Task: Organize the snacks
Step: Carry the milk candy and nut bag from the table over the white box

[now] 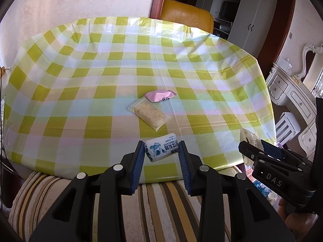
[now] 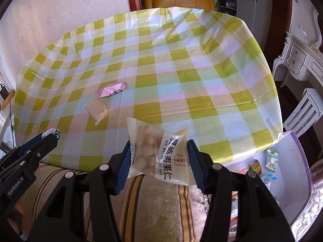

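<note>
Holding two snacks at once, I have both grippers over the near edge of the table, above a striped cushion. My left gripper is clamped on a small blue-and-white candy packet, its blue pads pressing the wrapper's two ends, and the packet sits tilted just over the near rim of the checked tablecloth. My right gripper is closed on a clear nut pouch with a white label and a red seal; the pouch hangs upright between the fingers, with pale round pieces showing through its left half. From the right wrist view my left gripper shows at the lower left, with the candy's end poking past its tip.

To my right, beside the table and lower than it, a lavender box holds several small packets, one of them green and white.

Farther out on the cloth, near the middle, lies a flat transparent packet with a beige bar. Just beyond it, touching or slightly overlapping its far corner, lies a pink wrapped snack.

Behind the table stands a yellow leather chair, and a white ornate dresser stands off to the right.
</note>
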`<state>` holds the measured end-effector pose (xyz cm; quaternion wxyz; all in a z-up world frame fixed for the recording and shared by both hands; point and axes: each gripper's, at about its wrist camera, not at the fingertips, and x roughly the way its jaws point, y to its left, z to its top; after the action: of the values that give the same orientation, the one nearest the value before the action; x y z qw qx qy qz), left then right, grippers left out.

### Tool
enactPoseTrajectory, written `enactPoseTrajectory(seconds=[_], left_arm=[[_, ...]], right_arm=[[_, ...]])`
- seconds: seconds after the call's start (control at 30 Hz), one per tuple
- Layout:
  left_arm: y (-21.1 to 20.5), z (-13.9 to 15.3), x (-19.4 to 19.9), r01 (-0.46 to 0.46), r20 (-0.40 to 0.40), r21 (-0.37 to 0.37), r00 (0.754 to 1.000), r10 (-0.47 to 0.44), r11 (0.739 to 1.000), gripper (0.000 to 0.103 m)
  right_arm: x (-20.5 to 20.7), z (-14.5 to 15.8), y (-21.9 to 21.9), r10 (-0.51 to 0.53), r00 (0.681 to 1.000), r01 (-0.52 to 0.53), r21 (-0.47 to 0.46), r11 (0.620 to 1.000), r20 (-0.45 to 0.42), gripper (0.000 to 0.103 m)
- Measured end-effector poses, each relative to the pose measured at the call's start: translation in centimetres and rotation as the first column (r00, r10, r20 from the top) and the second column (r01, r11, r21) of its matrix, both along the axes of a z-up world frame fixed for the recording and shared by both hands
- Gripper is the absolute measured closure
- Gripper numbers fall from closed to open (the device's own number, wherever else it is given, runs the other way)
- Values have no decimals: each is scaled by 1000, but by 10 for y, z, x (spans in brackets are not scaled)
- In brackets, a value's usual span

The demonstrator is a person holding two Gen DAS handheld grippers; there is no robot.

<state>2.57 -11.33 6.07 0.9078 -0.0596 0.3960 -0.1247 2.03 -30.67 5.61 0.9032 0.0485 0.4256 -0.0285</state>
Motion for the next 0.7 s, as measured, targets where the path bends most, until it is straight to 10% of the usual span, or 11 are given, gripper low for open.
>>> enactPoseTrajectory(seconds=[0.7], left_arm=[[-85, 4, -12, 234, -8, 1, 972, -234, 972, 70]], right_arm=[[-31, -10, -83, -178, 983, 177, -28, 984, -39, 49]])
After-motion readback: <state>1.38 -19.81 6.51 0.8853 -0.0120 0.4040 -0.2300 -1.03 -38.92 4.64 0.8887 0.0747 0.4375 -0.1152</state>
